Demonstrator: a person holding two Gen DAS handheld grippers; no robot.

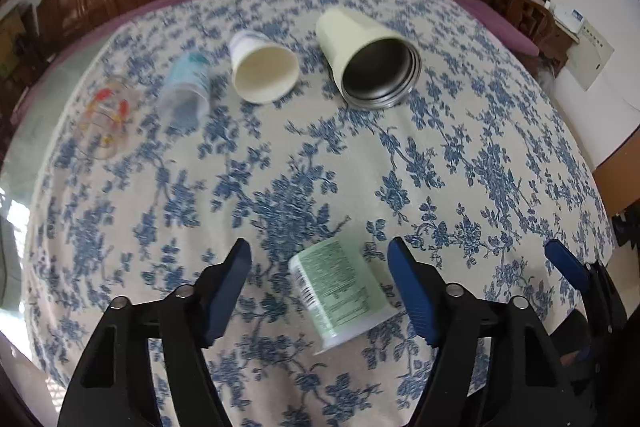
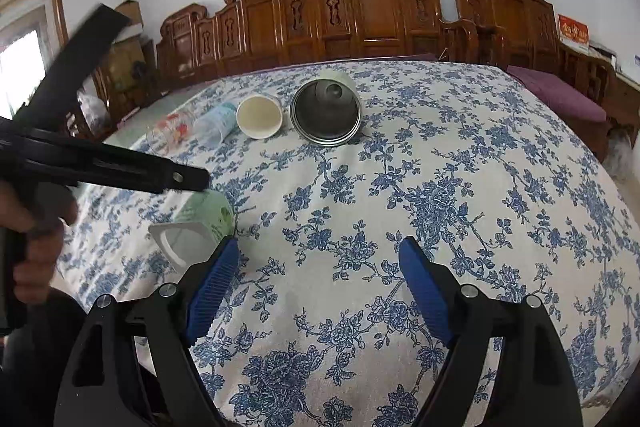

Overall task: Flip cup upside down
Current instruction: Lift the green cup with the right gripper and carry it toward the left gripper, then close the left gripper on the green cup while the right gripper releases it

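Observation:
A pale green labelled cup (image 1: 340, 291) lies on its side on the floral tablecloth, between the open fingers of my left gripper (image 1: 320, 255), not gripped. In the right wrist view the same cup (image 2: 200, 223) lies at the left, white rim towards me, under the left gripper's black body (image 2: 120, 171). My right gripper (image 2: 320, 259) is open and empty over bare cloth to the cup's right. Its blue fingertip (image 1: 564, 263) shows at the left wrist view's right edge.
At the far side several cups lie on their sides in a row: a cream steel-lined tumbler (image 1: 368, 59), a white paper cup (image 1: 264, 67), a clear bluish cup (image 1: 186, 95) and a glass (image 1: 106, 119). Carved wooden chairs (image 2: 368, 7) stand behind the table.

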